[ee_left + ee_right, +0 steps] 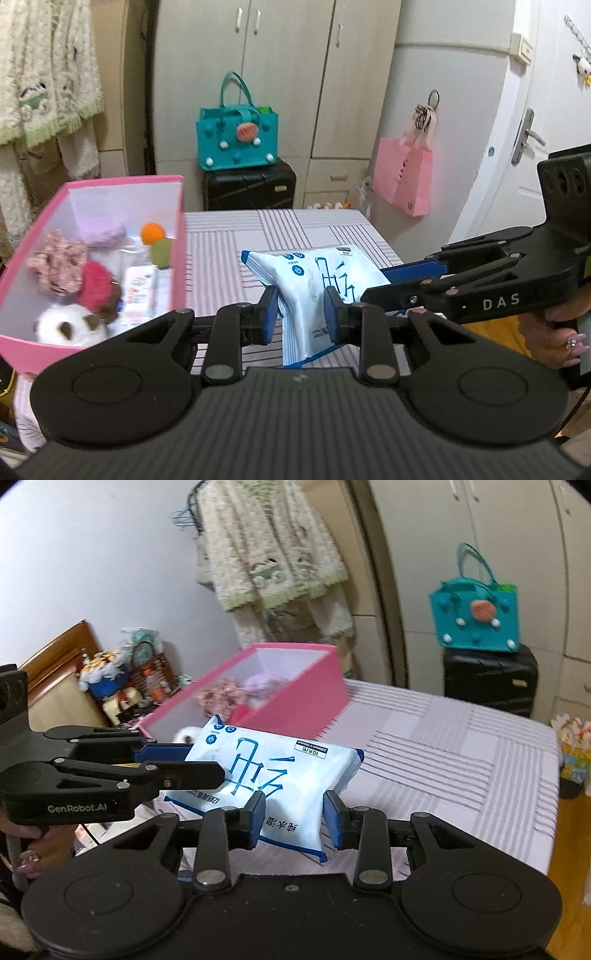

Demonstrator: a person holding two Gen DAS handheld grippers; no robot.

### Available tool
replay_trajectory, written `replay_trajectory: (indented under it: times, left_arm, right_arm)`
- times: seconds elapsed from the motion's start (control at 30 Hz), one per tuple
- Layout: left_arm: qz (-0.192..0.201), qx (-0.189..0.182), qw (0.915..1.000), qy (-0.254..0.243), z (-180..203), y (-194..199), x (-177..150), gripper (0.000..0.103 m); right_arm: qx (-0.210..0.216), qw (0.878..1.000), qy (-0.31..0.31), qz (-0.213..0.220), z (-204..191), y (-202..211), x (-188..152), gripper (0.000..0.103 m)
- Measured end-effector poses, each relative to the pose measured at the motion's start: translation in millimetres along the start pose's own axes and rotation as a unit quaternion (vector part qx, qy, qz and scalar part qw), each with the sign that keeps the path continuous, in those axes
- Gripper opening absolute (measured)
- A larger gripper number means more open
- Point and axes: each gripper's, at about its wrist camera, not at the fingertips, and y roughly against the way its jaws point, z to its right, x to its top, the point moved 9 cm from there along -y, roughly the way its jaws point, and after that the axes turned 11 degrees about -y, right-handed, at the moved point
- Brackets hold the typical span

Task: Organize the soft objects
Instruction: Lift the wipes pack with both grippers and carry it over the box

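Pale blue wet-wipe pack (317, 291) with large blue characters, held above the striped tabletop (236, 236), over its near edge, just right of the pink box (177, 236). Clamped at one end between the blue pads of the left gripper (300, 314), pinched and creased there. Gripped at the other end by the right gripper (294, 818), fingers closed against the pack's sides, its lower corner hanging below them. Inside the pink box, at the tabletop's left edge: a floral scrunchie (57, 264), a lilac knit piece (103, 229), an orange pompom (152, 233), a red knit item (96, 286), a white-and-brown plush (70, 326). Beyond the tabletop's far edge, a teal felt bag (238, 136) atop a black suitcase (249, 186); further right, a pink paper bag (404, 177) hanging on the wall.
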Motion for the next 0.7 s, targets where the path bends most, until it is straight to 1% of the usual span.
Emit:
replay_trajectory:
  times: [0.13, 0.27, 0.33, 0.47, 0.6, 0.7]
  left_arm:
    - [0.012, 0.007, 0.9999, 0.003, -15, 20, -1, 0.026]
    - [0.01, -0.005, 0.9999, 0.01, -34, 30, 1, 0.026]
    - [0.014, 0.002, 0.9999, 0.003, -47, 33, 7, 0.026]
    - [0.032, 0.018, 0.9993, -0.005, -77, 38, 16, 0.026]
    - [0.043, 0.035, 0.9983, 0.019, -112, 36, 18, 0.026]
    - [0.04, 0.041, 0.9975, 0.042, -137, 32, 14, 0.026]
  right_arm:
    - [0.0, 1.0, 0.024, 0.017, -21, -6, 10, 0.041]
    - [0.007, 0.999, 0.029, 0.023, -35, -21, 26, 0.041]
    - [0.014, 0.999, 0.025, 0.026, -42, -31, 36, 0.041]
    - [0.017, 0.999, 0.036, 0.031, -57, -50, 52, 0.041]
    - [0.026, 0.999, 0.036, 0.022, -70, -79, 66, 0.041]
    - [0.03, 0.999, 0.037, 0.013, -76, -101, 74, 0.041]
